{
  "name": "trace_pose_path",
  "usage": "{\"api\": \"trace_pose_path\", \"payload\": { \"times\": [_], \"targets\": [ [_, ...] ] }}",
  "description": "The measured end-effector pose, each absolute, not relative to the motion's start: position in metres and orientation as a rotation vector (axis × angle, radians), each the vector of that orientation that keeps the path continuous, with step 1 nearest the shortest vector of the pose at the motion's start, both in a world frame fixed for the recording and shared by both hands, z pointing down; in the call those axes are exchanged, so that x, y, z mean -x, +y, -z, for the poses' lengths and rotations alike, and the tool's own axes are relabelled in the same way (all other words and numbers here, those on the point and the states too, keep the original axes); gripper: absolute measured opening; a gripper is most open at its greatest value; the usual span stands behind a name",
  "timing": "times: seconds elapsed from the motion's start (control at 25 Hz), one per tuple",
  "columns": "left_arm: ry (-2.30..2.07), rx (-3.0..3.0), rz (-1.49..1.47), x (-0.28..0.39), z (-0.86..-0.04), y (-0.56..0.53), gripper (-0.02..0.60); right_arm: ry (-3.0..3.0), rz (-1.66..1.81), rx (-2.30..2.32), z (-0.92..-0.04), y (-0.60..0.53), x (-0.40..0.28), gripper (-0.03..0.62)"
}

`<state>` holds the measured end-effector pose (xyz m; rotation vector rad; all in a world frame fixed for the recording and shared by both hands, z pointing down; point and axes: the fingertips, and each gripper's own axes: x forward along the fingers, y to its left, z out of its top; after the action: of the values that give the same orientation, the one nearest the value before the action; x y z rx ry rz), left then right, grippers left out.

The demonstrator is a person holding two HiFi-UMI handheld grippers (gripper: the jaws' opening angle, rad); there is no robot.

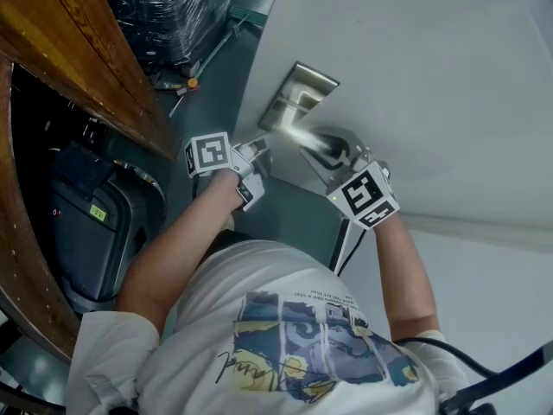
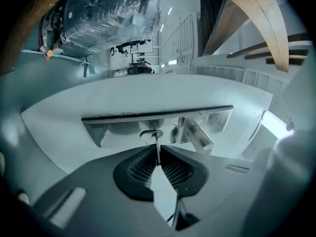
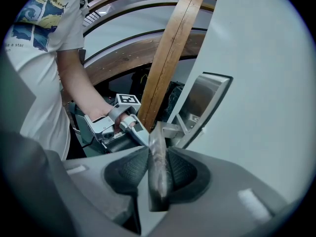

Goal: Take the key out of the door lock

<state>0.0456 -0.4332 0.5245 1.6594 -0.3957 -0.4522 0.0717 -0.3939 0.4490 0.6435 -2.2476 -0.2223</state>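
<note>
The key (image 2: pixel 157 146) is a thin metal blade standing out of the round keyhole (image 2: pixel 151 133) in the steel lock plate (image 2: pixel 123 125) on the white door (image 1: pixel 432 76). My left gripper (image 2: pixel 158 156) is shut on the key, its ribbed pads pressed against both sides. In the head view the left gripper (image 1: pixel 262 148) reaches the plate (image 1: pixel 302 89) from the left. My right gripper (image 3: pixel 158 154) is shut on the flat metal door handle (image 3: pixel 158 181). It grips the lever (image 1: pixel 304 137) from below right in the head view, just beside the left gripper (image 3: pixel 121 127).
A curved wooden frame (image 1: pixel 104 50) rises at the left, close to my left arm. A plastic-wrapped pallet load (image 1: pixel 173 11) stands on the green floor behind it. A dark case (image 1: pixel 95 223) sits under the frame. The door fills the right side.
</note>
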Motion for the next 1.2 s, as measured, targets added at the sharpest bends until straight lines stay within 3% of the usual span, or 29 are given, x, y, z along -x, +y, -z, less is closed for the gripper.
{"api": "trace_pose_path", "payload": {
  "times": [1.2],
  "targets": [
    [-0.503,-1.612,0.412,-0.016,-0.523,-0.379,0.023,-2.291,0.237,-0.601,-0.450,-0.395,-0.071,0.120]
  ]
}}
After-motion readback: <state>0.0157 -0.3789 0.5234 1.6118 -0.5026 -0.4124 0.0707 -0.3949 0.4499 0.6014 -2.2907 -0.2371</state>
